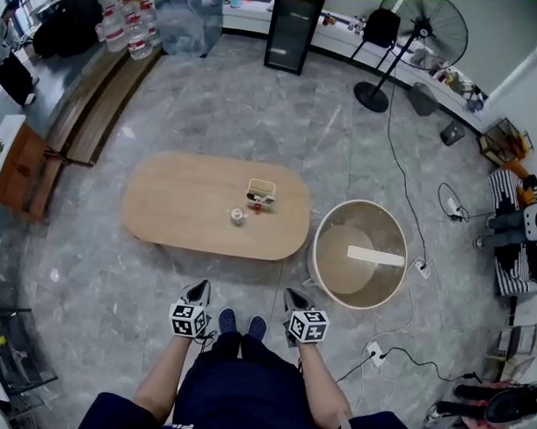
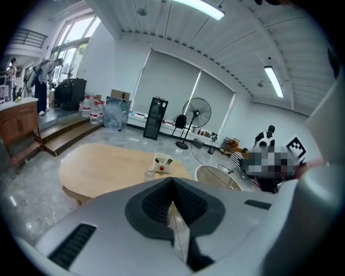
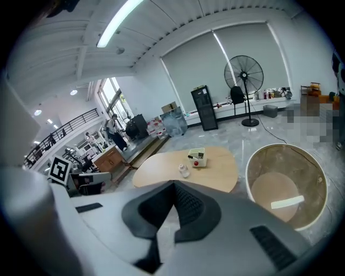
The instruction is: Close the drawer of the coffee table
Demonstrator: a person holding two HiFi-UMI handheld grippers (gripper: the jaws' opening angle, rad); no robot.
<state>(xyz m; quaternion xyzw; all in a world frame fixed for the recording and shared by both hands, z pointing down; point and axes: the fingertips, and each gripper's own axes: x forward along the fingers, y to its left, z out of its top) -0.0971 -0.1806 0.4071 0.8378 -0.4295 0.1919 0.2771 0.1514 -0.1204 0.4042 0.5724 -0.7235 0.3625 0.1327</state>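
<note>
Seen from above, a person stands on a grey marble floor [image 1: 90,282] facing a low oval wooden coffee table [image 1: 181,202], with dark shoes [image 1: 227,320] just short of its near edge. Each hand holds a grey tool at waist height, both pointing toward the table. The left tongs [image 1: 199,289] are closed, their dark ribbed pads meeting at the tips with nothing between them. The right tongs [image 1: 291,295] are closed and empty in the same way. Neither touches the table. The drawer cannot be made out in any view; only the tabletop and a little of its edge show. Right of centre on the tabletop sits a small open cream box [image 1: 261,192], a small pale jar [image 1: 238,216] near it on the side toward the person, and a tiny red object [image 1: 257,208] just beside the box. To the right of the table, close to its rounded end, a large round tub [image 1: 333,264] stands on the floor with a white strip [image 1: 376,255] lying inside. Farther back are a standing fan [image 1: 422,30], a tall black cabinet [image 1: 291,30] and a cluster of water bottles [image 1: 125,28]
</note>
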